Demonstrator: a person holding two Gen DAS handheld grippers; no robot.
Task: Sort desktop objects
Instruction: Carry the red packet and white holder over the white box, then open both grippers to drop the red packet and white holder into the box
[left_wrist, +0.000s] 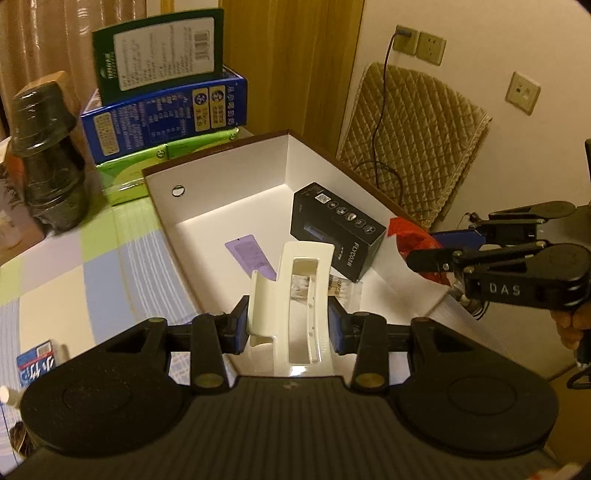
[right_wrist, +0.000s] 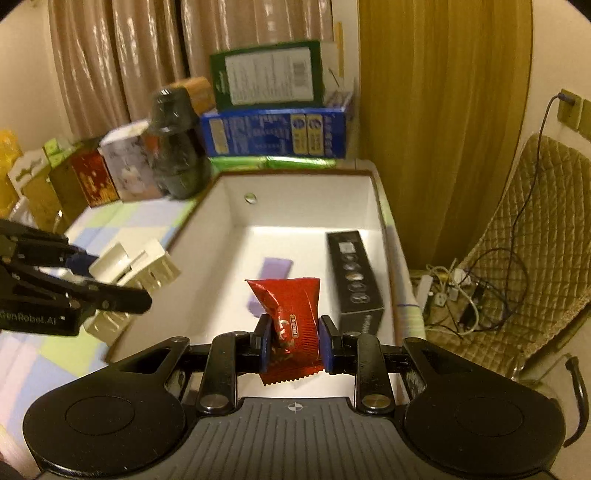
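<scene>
Left hand-held gripper (left_wrist: 288, 326): closed on a cream plastic holder (left_wrist: 291, 299), pads pressing its two sides; it hangs over the near edge of the storage box.
Right hand-held gripper (right_wrist: 291, 345): closed on a red snack packet (right_wrist: 291, 317), held above the box's near end.
Storage box (left_wrist: 221, 192): white inside, brown-rimmed, open-topped, on the desk (left_wrist: 92, 273) with its checked cloth.
Already sorted: a lilac card (left_wrist: 251, 254), a clear sachet of cotton swabs (left_wrist: 334, 286) and a black carton (left_wrist: 336, 229) lie on the box floor.
Still to do: judging by position, both held items await release; a blue-and-white packet (left_wrist: 37, 363) remains on the desk at left.
Holder, appearance: rigid, glossy, with a long rectangular slot and a curved side clip.
Packet, appearance: crinkled foil, serrated end seams, printed label facing the camera.
</scene>
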